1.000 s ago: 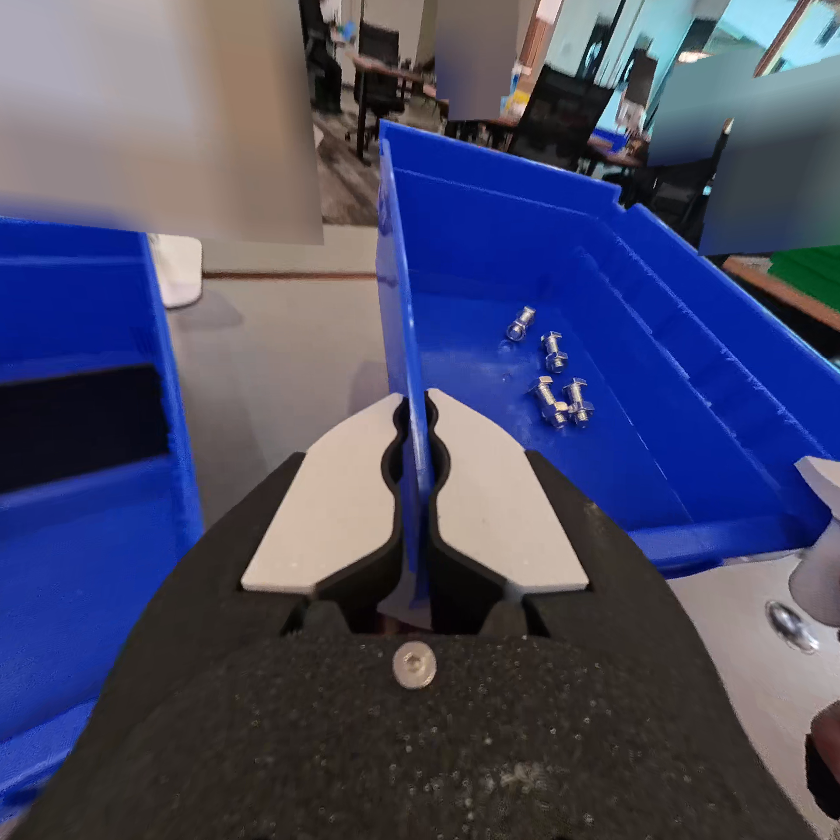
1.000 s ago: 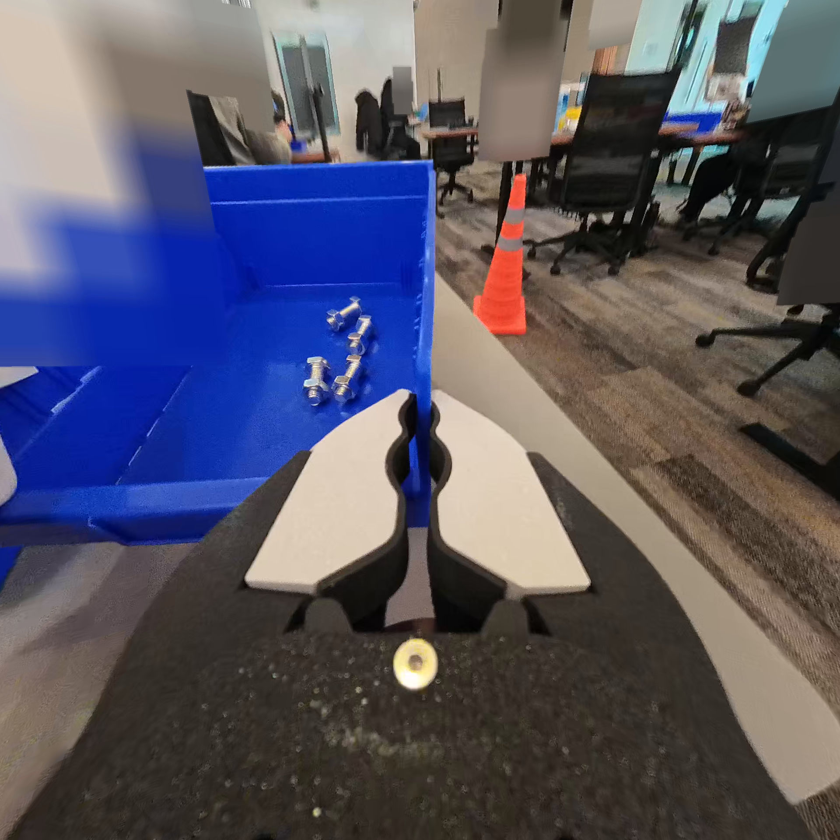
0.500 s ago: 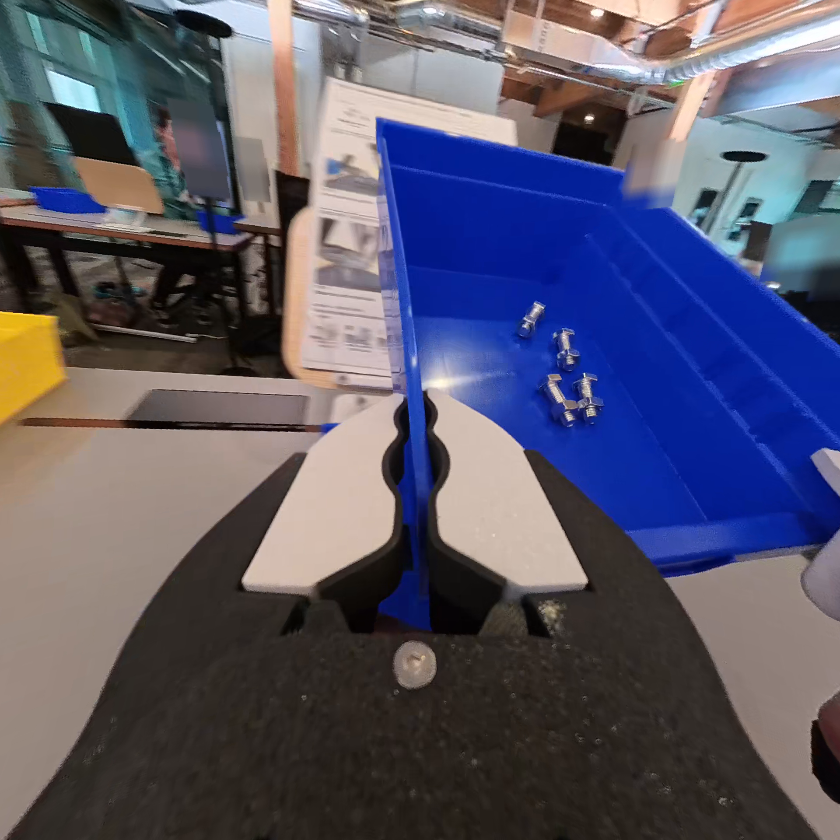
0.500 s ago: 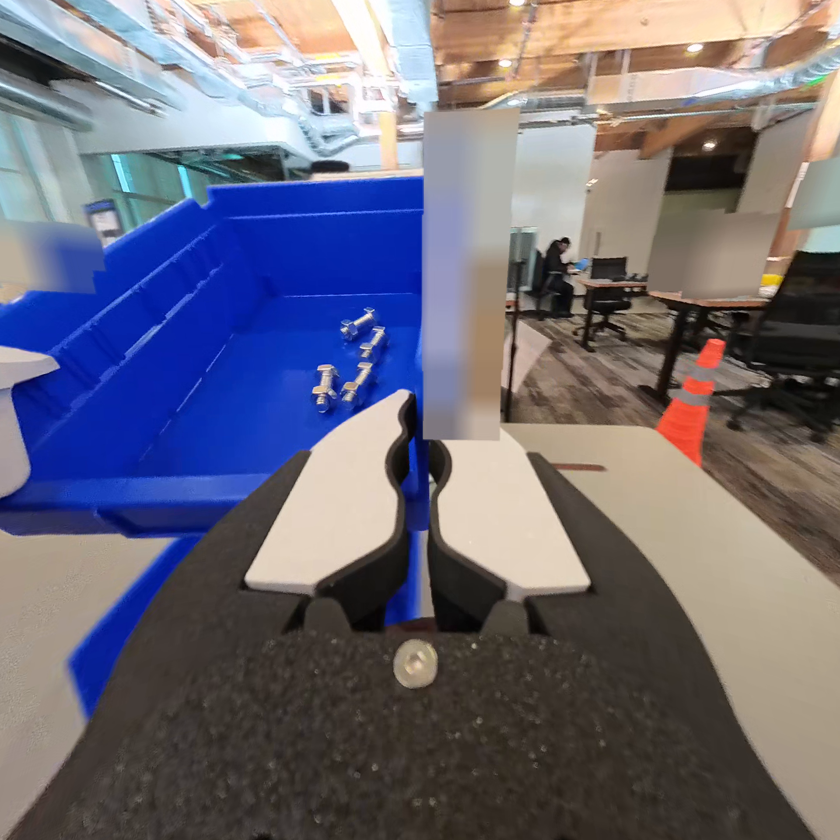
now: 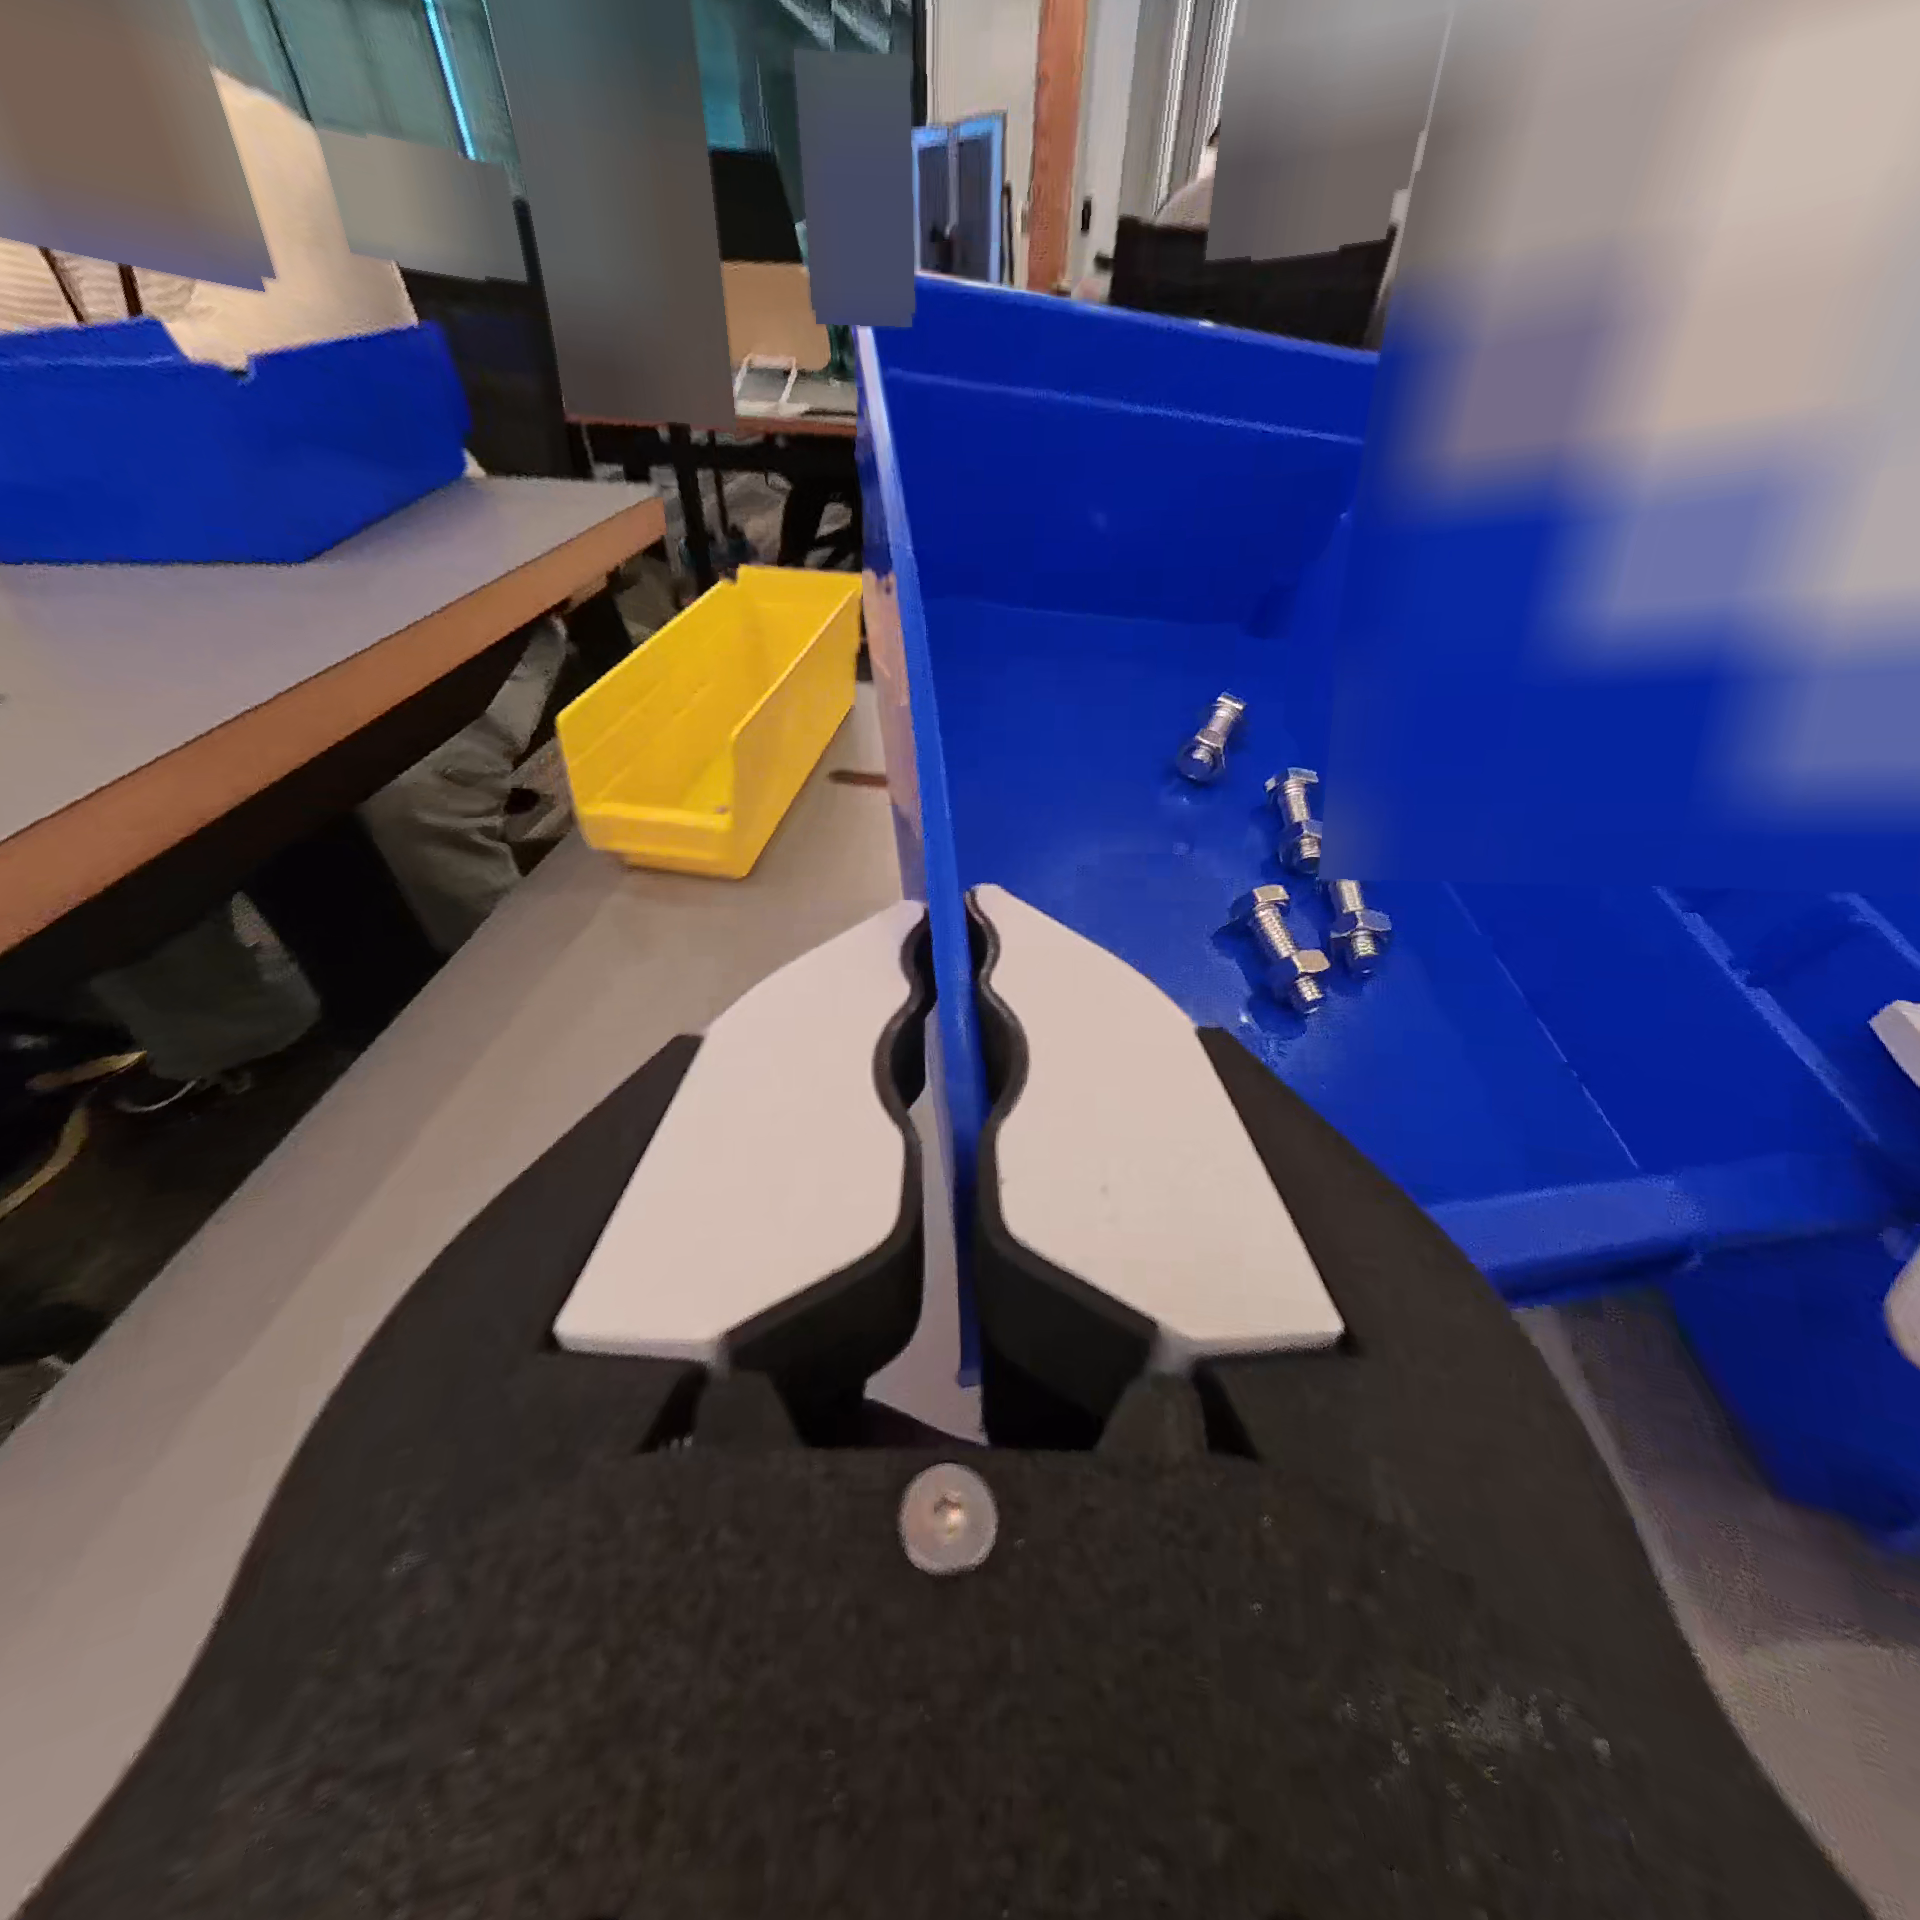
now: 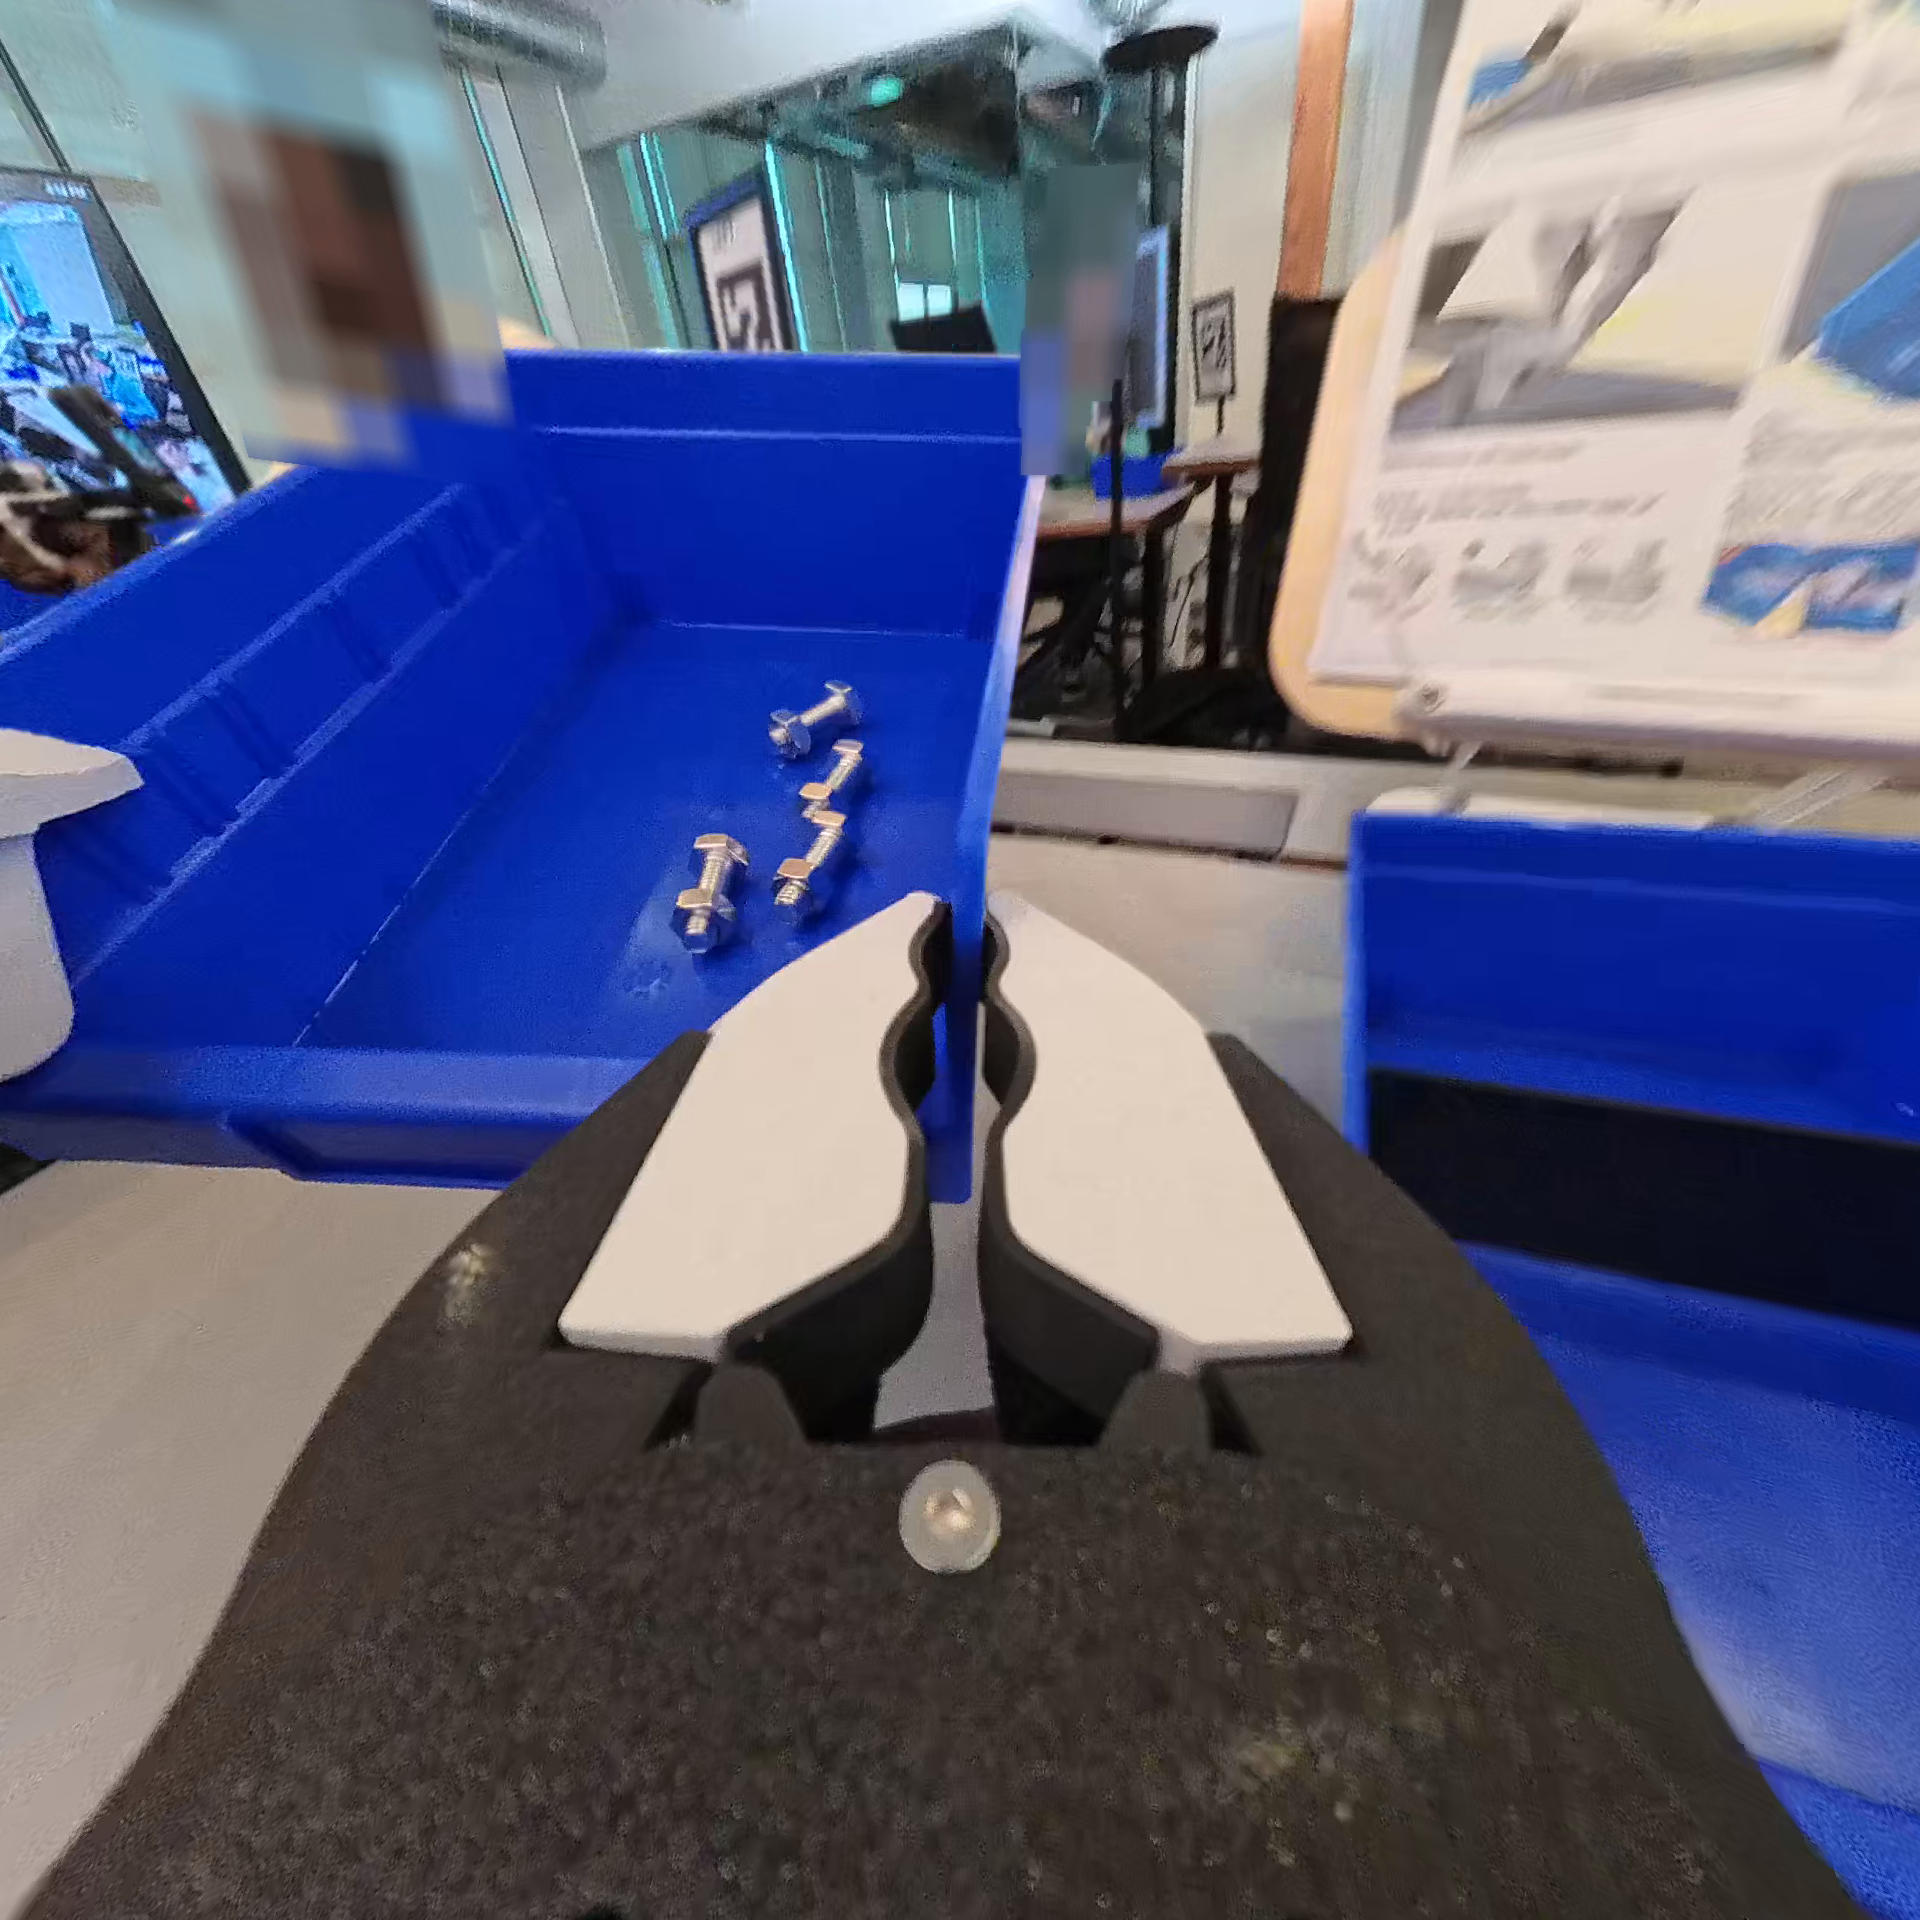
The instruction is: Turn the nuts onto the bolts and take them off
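A blue bin (image 5: 1091,468) holds several silver bolts with nuts on them (image 5: 1283,951) near its back half. My left gripper (image 5: 948,914) is shut on the bin's left side wall. In the right wrist view the same bin (image 6: 769,520) and bolts (image 6: 712,894) show, and my right gripper (image 6: 966,914) is shut on the bin's right side wall. Each view shows a white fingertip of the other gripper at its edge, at the far right (image 5: 1901,1039) and far left (image 6: 42,810). The bin hangs tilted just above the grey table (image 5: 623,987).
A yellow bin (image 5: 717,717) lies on the table beyond my left gripper. Another blue bin (image 5: 208,447) stands on a second table at the left, with a person's legs under it. A second blue bin (image 6: 1662,1039) sits close at the right, below a poster board (image 6: 1662,364). My hands' fingertips stand some 20 centimetres from each other.
Both grippers have kept hold of the bin and swung it round, so the background behind it has changed. The bolts have hardly shifted inside the bin.
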`<state>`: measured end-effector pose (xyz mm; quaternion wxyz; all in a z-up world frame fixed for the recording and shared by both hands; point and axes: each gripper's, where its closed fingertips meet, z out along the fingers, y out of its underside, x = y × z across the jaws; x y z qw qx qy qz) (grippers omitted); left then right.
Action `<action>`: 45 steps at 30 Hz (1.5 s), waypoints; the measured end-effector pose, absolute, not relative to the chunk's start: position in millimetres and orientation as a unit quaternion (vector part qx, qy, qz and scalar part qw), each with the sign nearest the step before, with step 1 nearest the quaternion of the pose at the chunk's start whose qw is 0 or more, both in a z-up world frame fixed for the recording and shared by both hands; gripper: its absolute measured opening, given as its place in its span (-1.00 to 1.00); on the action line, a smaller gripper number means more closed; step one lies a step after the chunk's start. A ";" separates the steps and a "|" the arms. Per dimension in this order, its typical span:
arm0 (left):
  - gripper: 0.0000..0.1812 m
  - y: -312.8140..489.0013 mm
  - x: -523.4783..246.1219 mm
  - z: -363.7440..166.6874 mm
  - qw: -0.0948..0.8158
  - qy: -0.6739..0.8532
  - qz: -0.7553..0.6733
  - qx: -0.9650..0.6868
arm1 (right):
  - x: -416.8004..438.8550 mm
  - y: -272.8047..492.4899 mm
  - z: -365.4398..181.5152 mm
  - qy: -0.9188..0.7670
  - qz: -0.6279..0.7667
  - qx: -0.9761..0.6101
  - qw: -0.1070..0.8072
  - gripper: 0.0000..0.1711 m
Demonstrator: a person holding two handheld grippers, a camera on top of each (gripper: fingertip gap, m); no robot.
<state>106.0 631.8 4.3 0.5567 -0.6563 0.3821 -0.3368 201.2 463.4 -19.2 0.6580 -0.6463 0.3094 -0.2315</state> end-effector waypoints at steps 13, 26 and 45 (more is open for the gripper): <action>-0.98 699.8 127.1 -108.6 0.457 0.457 -0.331 -0.688 | 187.9 519.0 -134.6 0.338 -0.217 -0.729 0.555 -0.93; -0.95 714.6 134.1 -140.4 0.427 0.466 -0.364 -0.684 | 174.3 527.1 -146.6 0.319 -0.189 -0.744 0.556 -0.80; -0.49 432.8 159.9 -84.3 0.475 0.410 -0.455 -0.632 | 271.1 196.3 -84.1 0.401 -0.342 -0.636 0.564 -0.39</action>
